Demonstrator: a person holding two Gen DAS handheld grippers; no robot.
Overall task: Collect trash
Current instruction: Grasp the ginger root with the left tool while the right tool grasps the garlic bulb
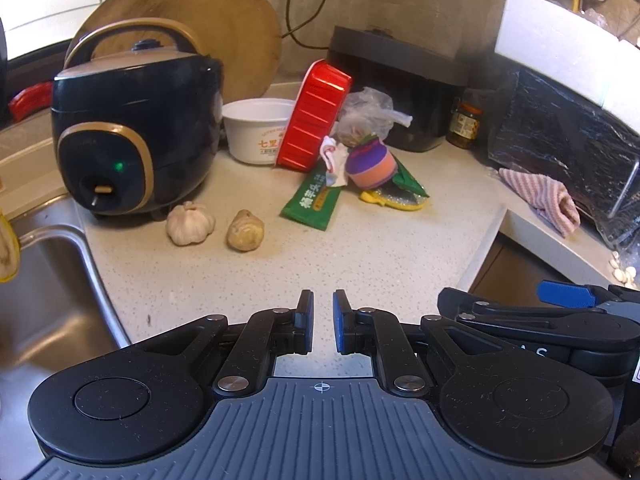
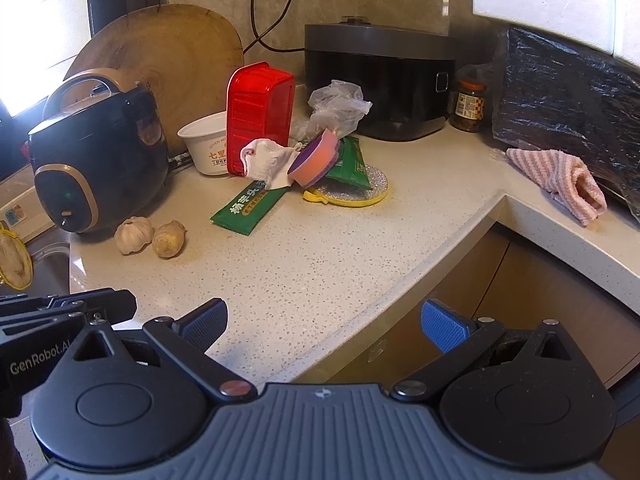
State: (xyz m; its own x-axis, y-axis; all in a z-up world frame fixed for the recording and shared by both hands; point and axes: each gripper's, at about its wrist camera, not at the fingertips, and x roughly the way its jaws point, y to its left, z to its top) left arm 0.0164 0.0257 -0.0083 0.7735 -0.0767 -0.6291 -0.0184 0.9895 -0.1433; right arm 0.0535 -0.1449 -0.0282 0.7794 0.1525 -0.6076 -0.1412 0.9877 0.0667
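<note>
Both claws are hanging over the near edge of the speckled bench [image 2: 340, 248], neither touching anything. The left claw [image 1: 323, 322] is pretty much closed, just a thin slit between its blue pads, nothing in it. The right claw [image 2: 324, 320] is spread wide open and empty too, with its right finger out past the bench edge, over the cupboard front.

The trash is all piled in the middle, toward the back of the bench. There's a green snack wrapper [image 2: 248, 208] lying flat, the closest bit of rubbish to the claws. A crumpled white tissue [image 2: 270, 162] sits on its far end and leans on a red plastic tray [image 2: 258, 116] that's standing up on its edge. Just beside the tray is a white paper bowl [image 2: 206, 144], and behind the pile a scrunched clear plastic bag [image 2: 338, 106]. A second green wrapper [image 2: 349, 162] lies on a glittery yellow-rimmed scrubber pad [image 2: 362, 192], with a purple and orange sponge [image 2: 316, 160] tilted against it.

Off to the left: a dark rice cooker [image 2: 96, 156] with a green light on, a garlic bulb [image 2: 134, 235] and a piece of ginger [image 2: 168, 239] side by side in front of it, and a round wooden board [image 2: 180, 52] leaning on the wall. The sink [image 1: 52, 280] is left of that. On the right there's a black cooker [image 2: 380, 80], a jar [image 2: 470, 106] and a pink striped cloth [image 2: 560, 178].
</note>
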